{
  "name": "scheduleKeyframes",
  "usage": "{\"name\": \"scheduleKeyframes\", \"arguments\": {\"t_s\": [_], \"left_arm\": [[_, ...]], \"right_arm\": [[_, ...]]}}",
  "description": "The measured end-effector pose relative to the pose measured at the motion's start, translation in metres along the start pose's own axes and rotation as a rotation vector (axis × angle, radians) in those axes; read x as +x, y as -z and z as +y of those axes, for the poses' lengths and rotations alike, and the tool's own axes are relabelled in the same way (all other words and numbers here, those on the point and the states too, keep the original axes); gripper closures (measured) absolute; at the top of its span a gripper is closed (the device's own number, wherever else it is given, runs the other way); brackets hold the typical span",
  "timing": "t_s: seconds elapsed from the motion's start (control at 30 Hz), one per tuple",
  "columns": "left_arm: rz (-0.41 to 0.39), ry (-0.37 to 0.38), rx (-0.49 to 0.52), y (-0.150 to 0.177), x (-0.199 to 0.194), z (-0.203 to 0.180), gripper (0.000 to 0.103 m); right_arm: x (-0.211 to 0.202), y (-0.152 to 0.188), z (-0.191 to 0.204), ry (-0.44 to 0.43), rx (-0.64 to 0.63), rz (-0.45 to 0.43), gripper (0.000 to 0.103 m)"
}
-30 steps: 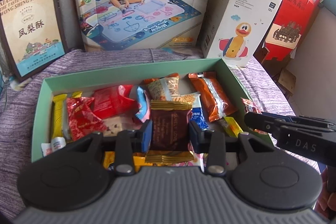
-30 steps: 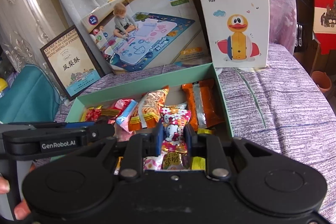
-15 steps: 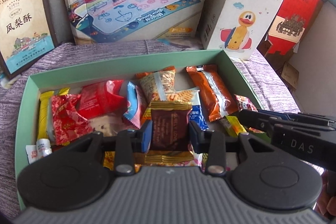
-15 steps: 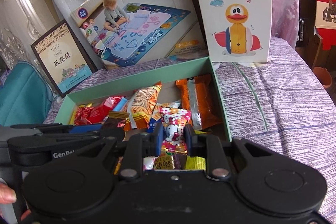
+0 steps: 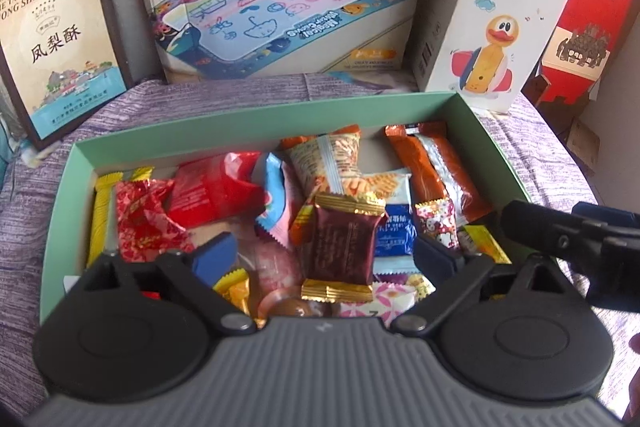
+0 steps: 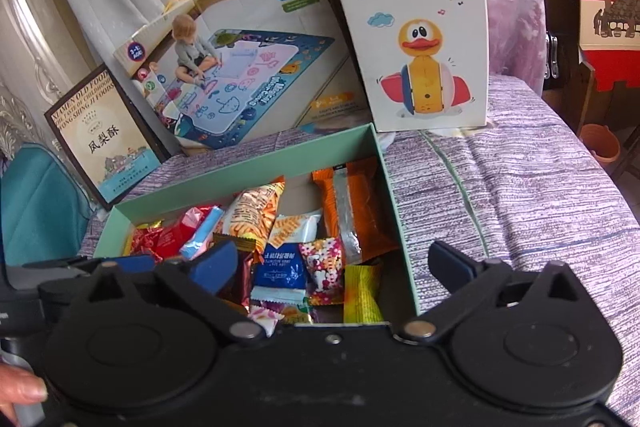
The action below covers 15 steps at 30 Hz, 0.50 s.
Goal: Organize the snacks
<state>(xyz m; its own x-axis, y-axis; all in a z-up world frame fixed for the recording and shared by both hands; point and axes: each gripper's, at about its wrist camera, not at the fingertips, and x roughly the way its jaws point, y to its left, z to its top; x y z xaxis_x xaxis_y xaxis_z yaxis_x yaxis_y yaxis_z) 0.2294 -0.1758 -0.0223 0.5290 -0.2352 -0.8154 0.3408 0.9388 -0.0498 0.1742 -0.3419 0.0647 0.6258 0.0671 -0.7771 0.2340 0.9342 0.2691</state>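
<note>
Left wrist view looks down past the left gripper into a green box full of wrapped snacks. Its jaws are opening wide, and a dark brown packet with gold ends lies between the blue pads, free of both, resting on the other snacks. Judging by how it lies on top of the pile, it is being let go there, so the snacks end up gathered in one box.

Off to that gripper's right, the right gripper hovers over the box's right end. Its jaws are opening too; a pink flowered packet and a blue packet lie beneath the gap, untouched by either pad. Its right finger reaches out past the box's right wall, over the purple cloth.

Ahead of both grippers, the box's far wall stands low, and beyond it cartons lean upright: a play-mat carton, a duck toy carton and a pastry carton. Room forward is therefore short. To the right of the right gripper the cloth is bare and gives the most free space; the two grippers themselves sit near each other, so lifting straight up looks the safest way out.
</note>
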Motion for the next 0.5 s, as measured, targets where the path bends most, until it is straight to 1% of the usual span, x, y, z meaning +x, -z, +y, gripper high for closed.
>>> {"name": "scheduleKeyframes", "arguments": {"t_s": [0.2, 0.27, 0.4, 0.5], "left_arm": [[-0.009, -0.003, 0.029, 0.007, -0.017, -0.001, 0.002], [-0.020, -0.001, 0.030, 0.011, -0.028, 0.000, 0.000], [-0.032, 0.004, 0.021, 0.021, -0.051, 0.007, 0.000], [-0.058, -0.005, 0.022, 0.032, -0.073, 0.012, 0.000]], "right_arm": [[-0.014, 0.002, 0.004, 0.018, 0.007, 0.014, 0.000], [-0.023, 0.004, 0.005, 0.020, 0.008, 0.012, 0.000], [-0.045, 0.011, 0.008, 0.019, 0.010, 0.007, 0.000], [-0.064, 0.019, 0.012, 0.007, 0.011, 0.001, 0.000]]}}
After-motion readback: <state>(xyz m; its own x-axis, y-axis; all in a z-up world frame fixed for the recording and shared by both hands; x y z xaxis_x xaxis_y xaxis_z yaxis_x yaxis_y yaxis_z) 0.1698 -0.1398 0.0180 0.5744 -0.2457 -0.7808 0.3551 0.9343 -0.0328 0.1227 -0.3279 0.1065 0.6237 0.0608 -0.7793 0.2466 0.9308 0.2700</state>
